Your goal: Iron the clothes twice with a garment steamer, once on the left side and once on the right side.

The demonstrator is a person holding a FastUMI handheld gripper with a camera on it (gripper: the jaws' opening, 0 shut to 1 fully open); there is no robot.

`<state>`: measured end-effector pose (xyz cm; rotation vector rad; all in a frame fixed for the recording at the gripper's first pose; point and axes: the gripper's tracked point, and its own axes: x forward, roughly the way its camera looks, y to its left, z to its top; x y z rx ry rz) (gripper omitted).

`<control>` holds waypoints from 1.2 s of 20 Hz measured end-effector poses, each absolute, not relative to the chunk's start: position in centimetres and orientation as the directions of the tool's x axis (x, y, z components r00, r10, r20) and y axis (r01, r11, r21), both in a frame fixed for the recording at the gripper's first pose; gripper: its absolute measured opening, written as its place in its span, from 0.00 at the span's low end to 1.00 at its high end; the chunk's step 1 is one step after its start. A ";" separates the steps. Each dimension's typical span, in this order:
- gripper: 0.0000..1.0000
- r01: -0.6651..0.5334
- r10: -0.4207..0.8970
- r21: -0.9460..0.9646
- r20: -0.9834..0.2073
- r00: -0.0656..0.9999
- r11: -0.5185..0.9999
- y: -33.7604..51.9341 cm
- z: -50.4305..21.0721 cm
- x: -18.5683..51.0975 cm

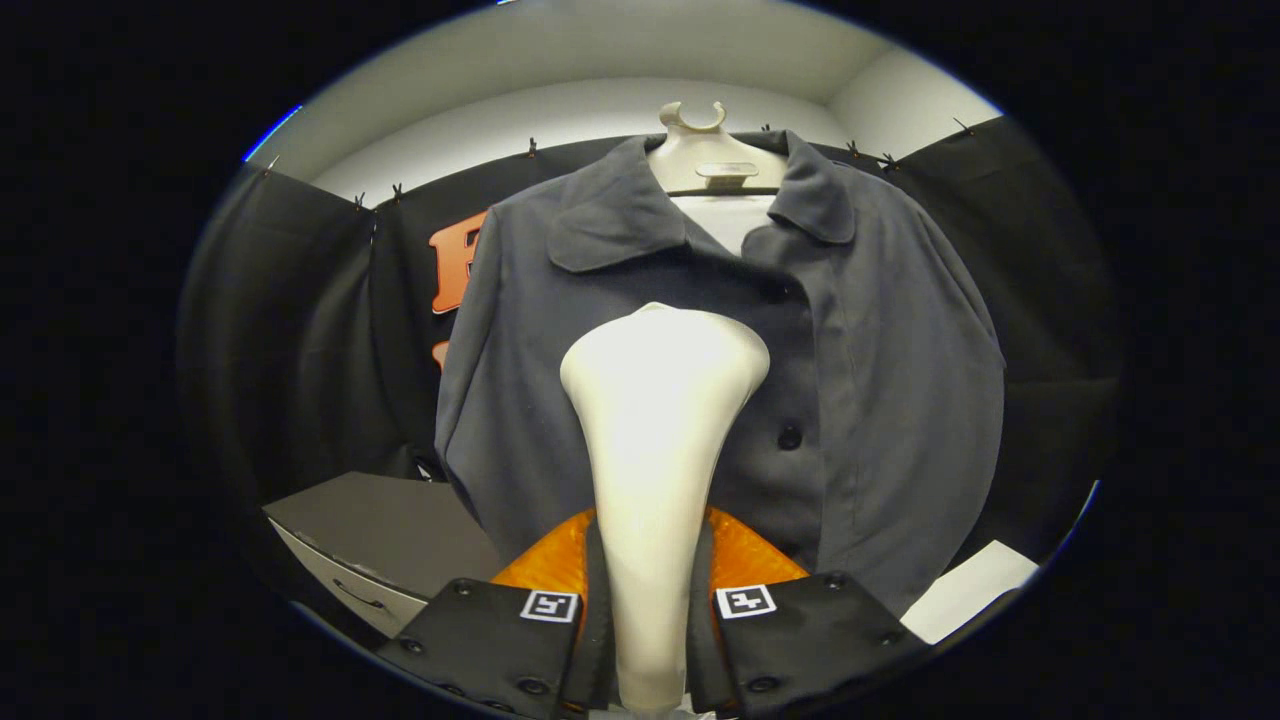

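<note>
Clamping steamer [655, 440], gripper [650, 610] faces hanging grey jacket [880, 380]; no legible branding.

Grey cabinet [385, 525], white sheet [975, 590]

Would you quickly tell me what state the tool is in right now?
Tool: shut on the garment steamer, both fingers pressing its handle, its head raised before the grey jacket.
</note>
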<state>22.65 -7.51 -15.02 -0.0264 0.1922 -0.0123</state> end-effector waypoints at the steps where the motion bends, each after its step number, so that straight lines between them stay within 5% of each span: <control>1: 0.36 0.009 -0.015 -0.035 -0.195 0.981 0.999 -7.6 -15.8 22.3; 24: 0.37 -0.026 0.026 0.006 -0.376 0.926 1.000 -9.9 -35.2 16.1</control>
